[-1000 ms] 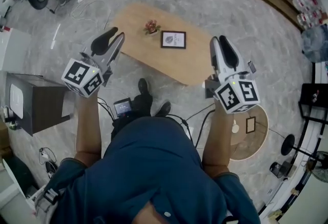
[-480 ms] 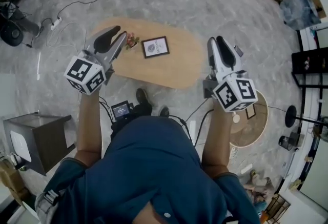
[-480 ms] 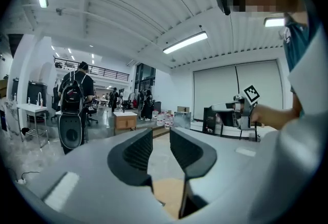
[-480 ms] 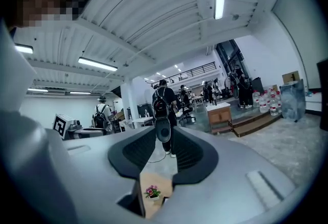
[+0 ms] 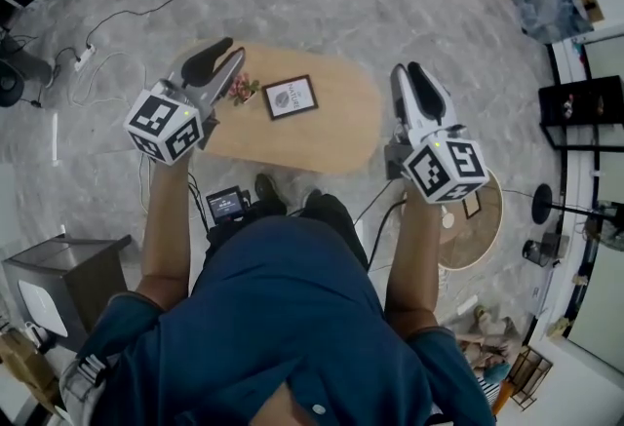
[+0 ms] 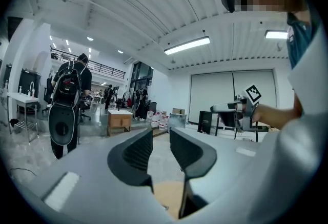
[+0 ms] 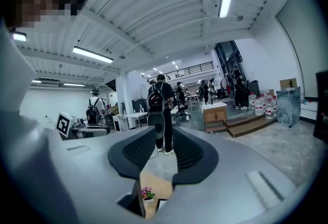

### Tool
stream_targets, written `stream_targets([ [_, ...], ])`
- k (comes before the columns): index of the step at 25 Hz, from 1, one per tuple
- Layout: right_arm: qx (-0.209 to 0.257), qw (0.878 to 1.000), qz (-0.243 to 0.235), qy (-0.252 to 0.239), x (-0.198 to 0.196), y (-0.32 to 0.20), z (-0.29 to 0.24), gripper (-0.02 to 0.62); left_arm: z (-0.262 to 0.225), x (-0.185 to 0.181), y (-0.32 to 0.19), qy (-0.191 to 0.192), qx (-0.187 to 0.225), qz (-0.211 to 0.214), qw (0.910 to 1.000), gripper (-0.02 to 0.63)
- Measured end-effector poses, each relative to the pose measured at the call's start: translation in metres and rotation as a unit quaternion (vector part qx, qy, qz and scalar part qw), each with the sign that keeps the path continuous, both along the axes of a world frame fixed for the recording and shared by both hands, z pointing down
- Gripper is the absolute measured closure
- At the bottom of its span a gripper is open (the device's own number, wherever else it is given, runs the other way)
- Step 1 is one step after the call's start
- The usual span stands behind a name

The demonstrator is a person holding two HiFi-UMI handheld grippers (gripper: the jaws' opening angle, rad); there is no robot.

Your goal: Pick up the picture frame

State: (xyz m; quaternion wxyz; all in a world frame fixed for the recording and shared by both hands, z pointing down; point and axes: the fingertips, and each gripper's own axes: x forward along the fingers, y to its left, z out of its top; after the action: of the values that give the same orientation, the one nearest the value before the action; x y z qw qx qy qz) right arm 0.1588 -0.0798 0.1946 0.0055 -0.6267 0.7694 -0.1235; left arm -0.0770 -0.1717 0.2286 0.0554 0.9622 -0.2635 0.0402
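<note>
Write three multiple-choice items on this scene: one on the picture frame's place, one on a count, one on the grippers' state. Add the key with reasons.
1. Where is the picture frame?
A. On the floor
B. Flat on the oval table, beside the flower plant
C. Between a gripper's jaws

2. How many frames lie on that table?
A. One
B. Two
C. Three

3. How do the left gripper and right gripper stand?
A. Both shut on the frame
B. Left shut on the plant
C. Both open and empty

Key: 1 B, the head view shows it by the plant; 2 A, only one lies there; 3 C, each gripper view shows jaws apart with nothing between.
</note>
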Motion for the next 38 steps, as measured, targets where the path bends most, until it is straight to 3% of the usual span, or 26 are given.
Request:
stream_targets([
  [8, -0.036, 0.999, -0.033, -0.002, -0.006, -0.052, 0.032, 0.508, 0.047, 0.001, -0.036, -0.007, -0.053, -0.018, 0.9984, 0.503],
  [20, -0.137, 0.985, -0.099, -0.020, -0.005, -0.130, 0.146, 0.506, 0.135, 0.015, -0.088, -0.031, -0.134, -0.074, 0.9878, 0.500],
  [31, -0.225, 0.964, -0.135, -0.029, 0.008, -0.184, 0.262, 0.506, 0.258, 0.040, -0.113, -0.074, -0.236, -0.100, 0.9638, 0.495],
  [38, -0.286, 0.945, -0.155, -0.031, 0.007, -0.207, 0.349, 0.505, 0.342, 0.052, -0.119, -0.077, -0.315, -0.115, 0.9390, 0.495],
])
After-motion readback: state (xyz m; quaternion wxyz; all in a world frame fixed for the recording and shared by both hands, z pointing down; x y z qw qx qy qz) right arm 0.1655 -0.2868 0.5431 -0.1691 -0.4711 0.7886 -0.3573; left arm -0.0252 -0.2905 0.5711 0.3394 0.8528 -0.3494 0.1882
